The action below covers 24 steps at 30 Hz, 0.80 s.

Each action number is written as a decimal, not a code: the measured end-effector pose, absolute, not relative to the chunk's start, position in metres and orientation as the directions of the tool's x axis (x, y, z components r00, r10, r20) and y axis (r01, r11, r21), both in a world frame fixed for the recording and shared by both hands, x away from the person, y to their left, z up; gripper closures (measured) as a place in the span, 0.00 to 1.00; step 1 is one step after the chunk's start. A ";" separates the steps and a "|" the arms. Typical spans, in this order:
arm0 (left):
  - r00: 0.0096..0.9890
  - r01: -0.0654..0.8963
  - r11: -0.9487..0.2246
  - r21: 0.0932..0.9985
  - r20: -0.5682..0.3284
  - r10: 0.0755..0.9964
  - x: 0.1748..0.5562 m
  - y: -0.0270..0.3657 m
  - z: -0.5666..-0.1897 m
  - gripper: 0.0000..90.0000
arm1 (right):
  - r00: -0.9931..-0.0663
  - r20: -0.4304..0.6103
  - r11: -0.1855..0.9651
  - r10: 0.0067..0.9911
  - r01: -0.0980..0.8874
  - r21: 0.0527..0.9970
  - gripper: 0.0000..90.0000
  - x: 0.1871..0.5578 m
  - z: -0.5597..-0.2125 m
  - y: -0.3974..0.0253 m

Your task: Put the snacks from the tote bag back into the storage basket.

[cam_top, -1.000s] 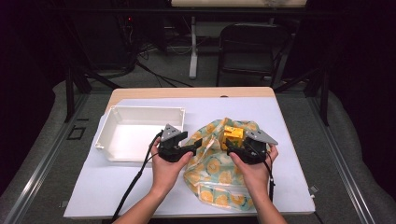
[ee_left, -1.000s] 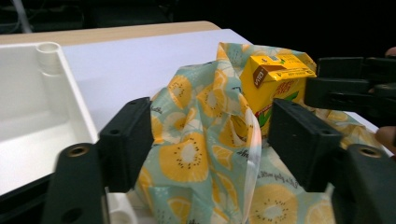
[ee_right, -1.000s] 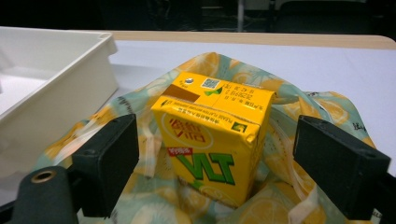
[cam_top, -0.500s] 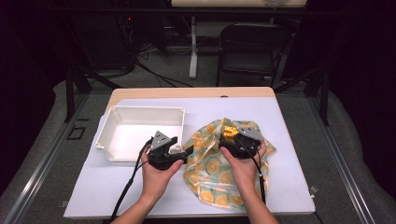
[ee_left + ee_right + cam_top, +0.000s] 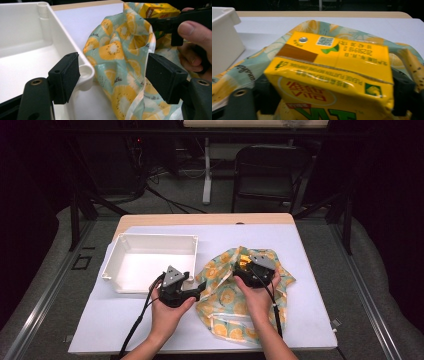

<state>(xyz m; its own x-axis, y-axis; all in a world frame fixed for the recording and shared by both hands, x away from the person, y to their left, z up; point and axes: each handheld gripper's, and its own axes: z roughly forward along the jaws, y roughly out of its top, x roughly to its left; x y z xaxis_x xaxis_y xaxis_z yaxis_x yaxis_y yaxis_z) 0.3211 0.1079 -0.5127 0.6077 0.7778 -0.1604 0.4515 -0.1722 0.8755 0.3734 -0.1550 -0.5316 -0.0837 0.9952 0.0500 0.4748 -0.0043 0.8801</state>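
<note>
High view: the right gripper (image 5: 243,265) seemingly clamps the yellow carton (image 5: 332,77) over the fruit-print bag (image 5: 225,292), while the left gripper (image 5: 198,290) gapes beside it.

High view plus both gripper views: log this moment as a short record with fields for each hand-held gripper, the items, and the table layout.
left hand-held gripper: open, jaws on either side of the bag's edge beside the bin corner
right hand-held gripper: shut on yellow drink carton, over the bag
bag: fruit-print, teal and orange, crumpled on the table
white bin: left of the bag, nothing visible inside
table: white top, wooden far edge
background: black chair behind the table
</note>
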 end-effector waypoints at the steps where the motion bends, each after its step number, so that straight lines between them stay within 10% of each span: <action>1: 0.601 0.461 -0.166 0.872 -0.170 0.781 0.322 0.112 -0.513 0.31 | -0.075 0.039 0.001 0.996 0.474 0.881 0.21 0.373 -0.531 -0.154; 24: 0.662 0.410 -0.159 0.898 -0.173 0.729 0.315 0.108 -0.505 0.31 | -0.201 0.072 0.022 0.977 0.430 0.902 0.24 0.351 -0.495 -0.169</action>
<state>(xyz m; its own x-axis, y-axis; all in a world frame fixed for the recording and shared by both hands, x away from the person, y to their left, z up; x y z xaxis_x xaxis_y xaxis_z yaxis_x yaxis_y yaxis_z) 0.3153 0.1076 -0.5054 0.6618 0.7294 -0.1732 0.4105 -0.1593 0.8979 0.3509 -0.1691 -0.4954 -0.2006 0.9770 0.0718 0.4302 0.0220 0.9025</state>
